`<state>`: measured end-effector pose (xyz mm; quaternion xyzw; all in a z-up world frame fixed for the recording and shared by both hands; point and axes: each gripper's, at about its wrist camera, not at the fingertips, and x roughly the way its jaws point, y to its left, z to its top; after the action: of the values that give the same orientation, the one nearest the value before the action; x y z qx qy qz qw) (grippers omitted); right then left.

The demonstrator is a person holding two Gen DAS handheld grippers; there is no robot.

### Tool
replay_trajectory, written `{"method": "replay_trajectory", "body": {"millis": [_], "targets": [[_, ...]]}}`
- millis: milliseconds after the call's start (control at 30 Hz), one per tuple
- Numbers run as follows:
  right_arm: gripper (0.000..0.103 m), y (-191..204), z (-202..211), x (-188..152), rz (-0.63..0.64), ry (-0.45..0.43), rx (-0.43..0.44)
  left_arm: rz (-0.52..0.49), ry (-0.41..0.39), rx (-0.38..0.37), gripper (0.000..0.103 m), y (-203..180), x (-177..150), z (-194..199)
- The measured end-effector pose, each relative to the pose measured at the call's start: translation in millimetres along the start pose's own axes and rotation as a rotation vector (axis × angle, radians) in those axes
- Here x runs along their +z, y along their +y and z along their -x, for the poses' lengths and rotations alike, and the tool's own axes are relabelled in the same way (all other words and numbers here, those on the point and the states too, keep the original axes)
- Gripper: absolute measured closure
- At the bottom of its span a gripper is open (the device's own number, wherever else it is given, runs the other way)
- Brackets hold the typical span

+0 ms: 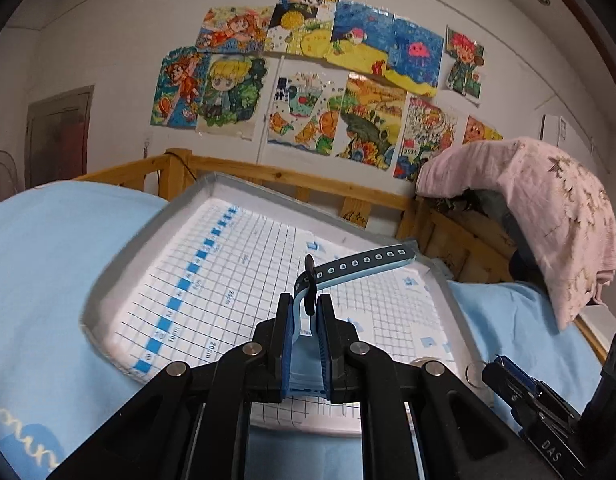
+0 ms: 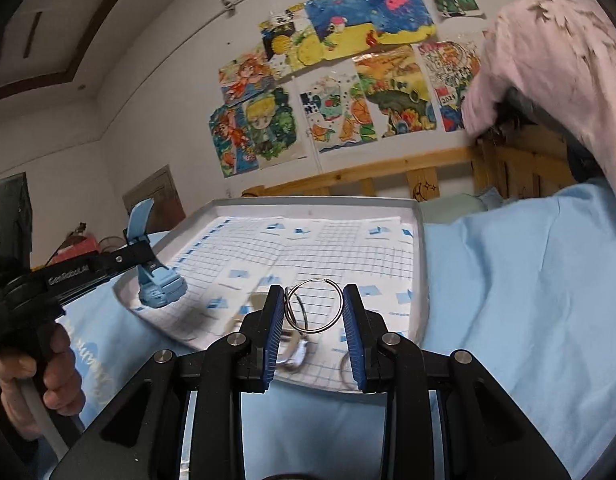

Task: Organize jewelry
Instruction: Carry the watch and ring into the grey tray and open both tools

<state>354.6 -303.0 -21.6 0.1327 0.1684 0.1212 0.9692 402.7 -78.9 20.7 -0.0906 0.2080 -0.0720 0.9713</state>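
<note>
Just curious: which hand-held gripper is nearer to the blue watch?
Left. The left hand-held gripper is clamped on the blue watch; the right hand-held gripper holds a metal ring off to its side.

The left gripper (image 1: 304,320) is matt black plastic with ribbed blue pads, clamped on a smooth light-blue rubbery watch strap (image 1: 364,261). In the right gripper (image 2: 314,312) sit thin, shiny metal hoop rings (image 2: 313,305). The tray (image 2: 422,240) at 12 o'clock looks dull grey, lined with glossy gridded paper (image 2: 308,248). The bedsheet (image 2: 508,300) is soft matt cloth; the bed rail (image 2: 348,178) is bare wood.
</note>
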Motion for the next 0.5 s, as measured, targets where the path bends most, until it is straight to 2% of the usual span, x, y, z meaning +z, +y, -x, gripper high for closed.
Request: {"method": "replay_trajectory", "body": {"millis": [133, 267, 500], "targets": [[0.077, -4, -21, -10, -0.001, 0.032, -0.005, 0.027, 0.043, 0.008, 0.089, 3, -10, -13], [0.077, -2, -36, -20, 0.019, 0.084, -0.038, 0.030, 0.031, 0.002, 0.084, 5, -14, -12], [0.076, -3, -31, -23, 0.010, 0.095, -0.049, 0.000, 0.046, -0.011, 0.071, 1, -15, -10]]}}
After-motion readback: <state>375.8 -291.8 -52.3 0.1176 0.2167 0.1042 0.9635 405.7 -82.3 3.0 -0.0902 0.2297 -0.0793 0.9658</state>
